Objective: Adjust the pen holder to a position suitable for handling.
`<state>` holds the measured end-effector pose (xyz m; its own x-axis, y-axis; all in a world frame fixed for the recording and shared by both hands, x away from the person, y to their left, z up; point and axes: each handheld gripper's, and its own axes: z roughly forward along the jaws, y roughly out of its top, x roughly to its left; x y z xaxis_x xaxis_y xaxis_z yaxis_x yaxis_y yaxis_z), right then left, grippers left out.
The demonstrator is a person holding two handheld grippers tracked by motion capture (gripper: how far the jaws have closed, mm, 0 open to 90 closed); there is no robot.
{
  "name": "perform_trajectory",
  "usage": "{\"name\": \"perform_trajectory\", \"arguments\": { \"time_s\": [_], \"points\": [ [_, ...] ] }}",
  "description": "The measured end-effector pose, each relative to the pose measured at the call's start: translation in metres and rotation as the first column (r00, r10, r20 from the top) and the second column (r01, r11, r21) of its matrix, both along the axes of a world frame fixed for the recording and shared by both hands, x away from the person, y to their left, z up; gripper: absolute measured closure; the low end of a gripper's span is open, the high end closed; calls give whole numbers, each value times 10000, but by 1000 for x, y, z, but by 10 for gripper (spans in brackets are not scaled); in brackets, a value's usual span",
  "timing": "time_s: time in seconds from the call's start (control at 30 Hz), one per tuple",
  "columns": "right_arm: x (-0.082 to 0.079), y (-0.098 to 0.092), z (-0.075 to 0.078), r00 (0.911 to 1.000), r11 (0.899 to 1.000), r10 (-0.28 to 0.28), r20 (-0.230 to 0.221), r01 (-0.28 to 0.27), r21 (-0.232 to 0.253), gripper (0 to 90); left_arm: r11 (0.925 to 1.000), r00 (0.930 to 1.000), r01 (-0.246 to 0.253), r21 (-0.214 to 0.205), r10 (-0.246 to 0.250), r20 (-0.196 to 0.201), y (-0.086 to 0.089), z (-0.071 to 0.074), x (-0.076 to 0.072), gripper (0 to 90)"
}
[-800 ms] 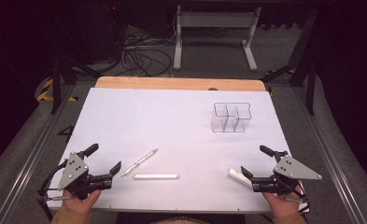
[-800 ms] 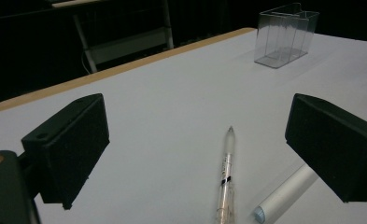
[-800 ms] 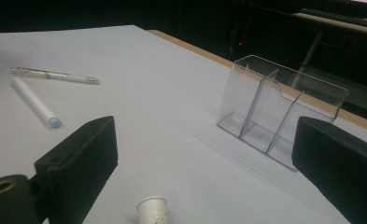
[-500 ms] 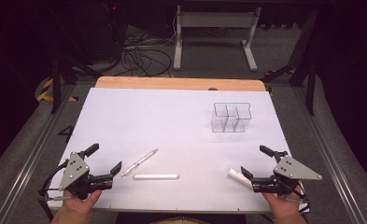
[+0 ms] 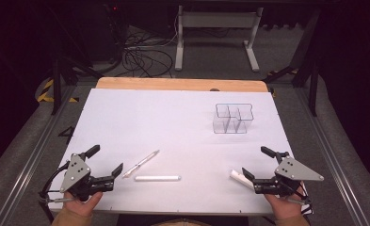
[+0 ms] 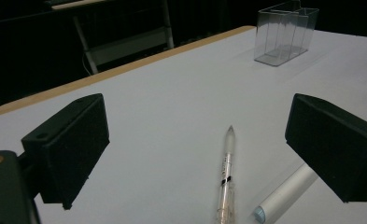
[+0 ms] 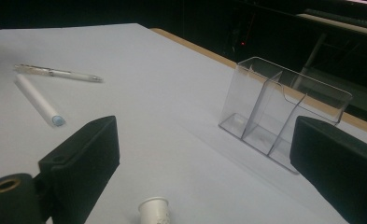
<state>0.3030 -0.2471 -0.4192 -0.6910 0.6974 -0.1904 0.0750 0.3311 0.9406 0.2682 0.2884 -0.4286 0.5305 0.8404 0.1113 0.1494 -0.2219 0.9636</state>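
At the lower left of the high view the left gripper [image 5: 108,159] hovered with jaws spread and empty, the clear pen [image 5: 140,164] just right of it. At lower right the right gripper [image 5: 258,162] was likewise spread, a white marker [image 5: 239,178] beside its lower jaw.

A clear divided organiser [image 5: 233,118] is stood on the white table cover [image 5: 164,117], well apart from the near edge, and tangled cables [image 5: 140,56] are seen on the floor beyond.
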Motion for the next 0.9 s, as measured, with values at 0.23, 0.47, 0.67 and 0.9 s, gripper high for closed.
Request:
{"name": "perform_trajectory", "arguments": {
  "time_s": [0.23, 0.47, 0.67, 0.9],
  "points": [
    [7, 1, 5, 9993, 9998, 201, -322, -203, -50, 94, 10000, 10000, -1, -6, 1, -67, 0, 0, 1, 71],
    [14, 4, 13, 9985, 9994, 302, -457, -308, -133, 94, 10000, 10000, -23, 20, 23, -75, -1, 0, 1, 71],
    [22, 6, 20, 9985, 9991, 326, -448, -338, -269, 94, 10000, 10000, 4, -12, -4, -70, 0, 0, 1, 72],
    [31, 8, 26, 9978, 9989, 368, -547, -383, -269, 93, 10000, 10000, -21, 5, 21, -64, 0, 0, 1, 72]
  ]
}}
